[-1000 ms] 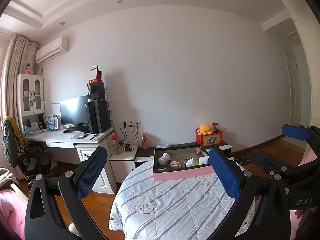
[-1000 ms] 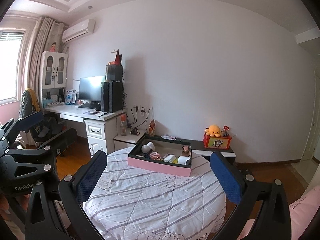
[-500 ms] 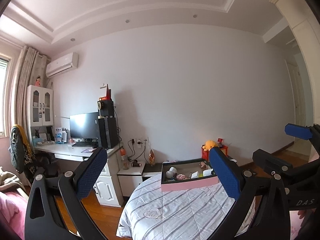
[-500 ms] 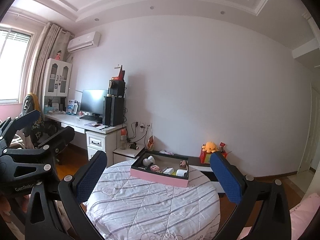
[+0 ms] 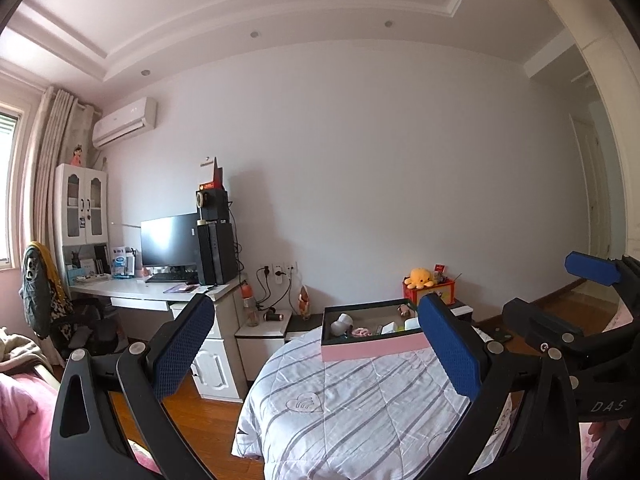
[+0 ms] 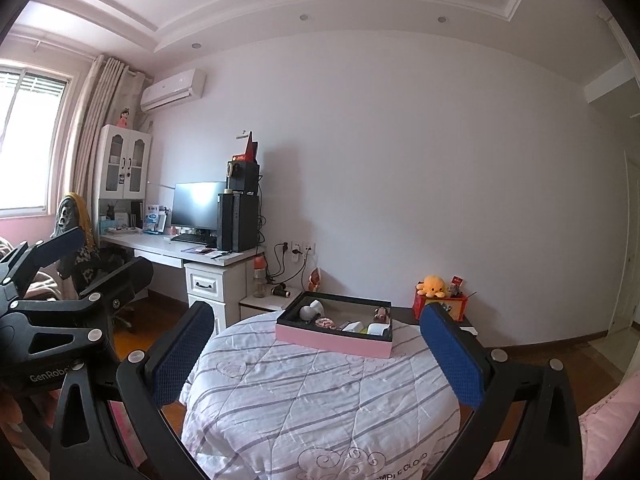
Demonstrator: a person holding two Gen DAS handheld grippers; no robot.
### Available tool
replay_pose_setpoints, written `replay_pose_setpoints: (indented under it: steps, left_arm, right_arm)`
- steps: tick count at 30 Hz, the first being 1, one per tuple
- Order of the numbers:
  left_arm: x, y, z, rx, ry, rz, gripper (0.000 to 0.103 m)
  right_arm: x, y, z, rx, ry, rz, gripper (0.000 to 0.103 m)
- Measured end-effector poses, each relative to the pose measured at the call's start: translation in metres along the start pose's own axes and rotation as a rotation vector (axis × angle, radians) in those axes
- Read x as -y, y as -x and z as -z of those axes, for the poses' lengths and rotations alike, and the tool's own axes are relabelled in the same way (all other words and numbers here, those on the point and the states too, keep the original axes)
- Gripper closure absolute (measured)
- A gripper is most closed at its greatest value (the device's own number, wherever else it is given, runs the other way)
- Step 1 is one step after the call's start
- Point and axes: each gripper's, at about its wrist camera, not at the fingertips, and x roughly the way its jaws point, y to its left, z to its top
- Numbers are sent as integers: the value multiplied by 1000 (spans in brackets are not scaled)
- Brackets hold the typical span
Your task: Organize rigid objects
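Grippers raised, jaws wide and empty: left gripper (image 5: 316,344) and right gripper (image 6: 316,348) face the pink tray (image 6: 334,339) of small objects on the quilted table (image 6: 320,400), apparently before the first reach.

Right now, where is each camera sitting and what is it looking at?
Left wrist view: sits on the left gripper, facing across the quilted round table to the pink box and desk; its own open fingers show, with the right gripper at the right edge.
Right wrist view: sits on the right gripper, facing the same table and box; its open fingers show, with the left gripper at the left edge.
Shared: table, pink box, desk, yellow plush toy.
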Motion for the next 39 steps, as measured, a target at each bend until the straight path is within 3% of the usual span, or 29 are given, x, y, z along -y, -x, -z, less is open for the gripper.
replay_pose_setpoints:
  steps: [8,16,39]
  left_arm:
    - [4,-7,11,-21,-35,-26,0]
    - [0,-9,13,-33,-3,2,0]
    - [-9,-15,6,29,18,-33,0]
  right_arm:
    - [-3,-7,12,-19,8,21,0]
    - [-5,-7,12,-24,1,24,0]
    - [-13,-10,0,28,27,30,0]
